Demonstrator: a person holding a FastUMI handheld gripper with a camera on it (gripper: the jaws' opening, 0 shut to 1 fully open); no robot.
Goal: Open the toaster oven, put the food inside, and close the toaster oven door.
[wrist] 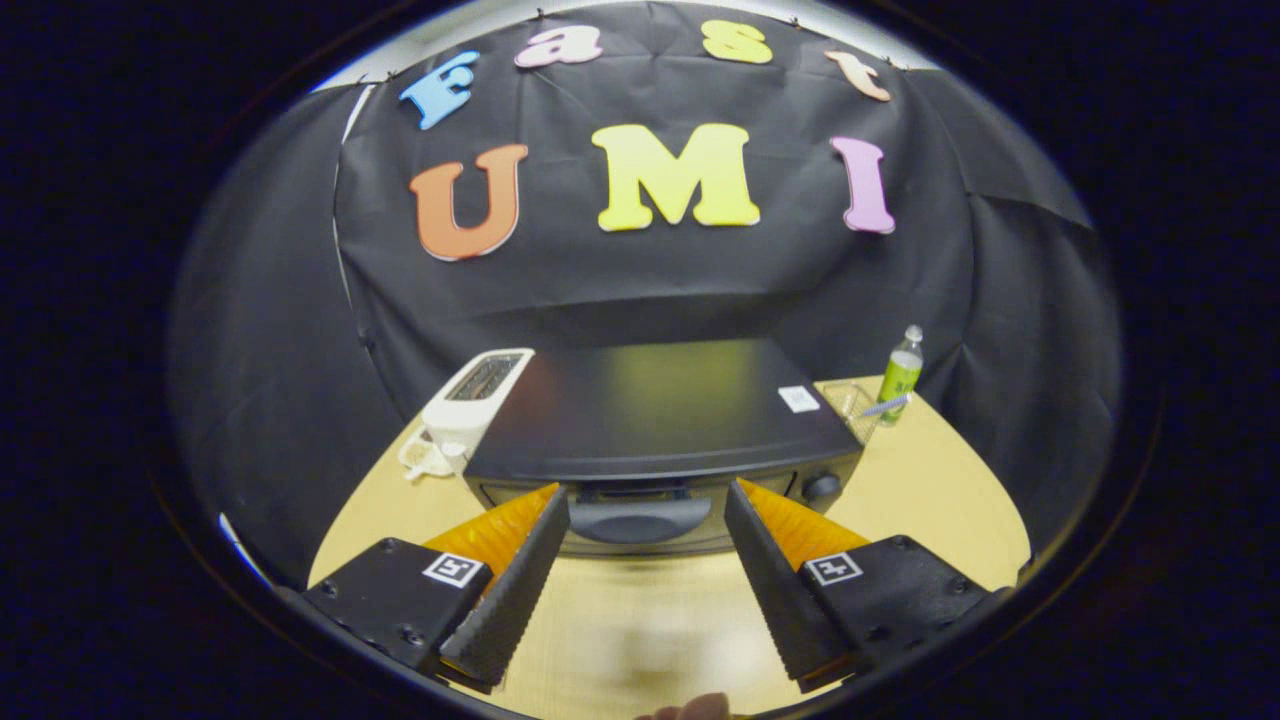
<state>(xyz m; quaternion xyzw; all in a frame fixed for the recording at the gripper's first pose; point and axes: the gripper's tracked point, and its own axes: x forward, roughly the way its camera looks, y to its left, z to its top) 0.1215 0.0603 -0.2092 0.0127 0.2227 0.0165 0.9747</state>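
The gripper (pixel 645 520) hangs with its jaws apart and empty, and dead ahead at twelve o'clock the toaster oven (pixel 660 420) sits on the counter (pixel 930 500), its door handle (pixel 640 520) lying crosswise between them.

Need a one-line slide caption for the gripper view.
Open gripper lines up on the closed toaster oven door handle, white toaster and bottle flanking it.
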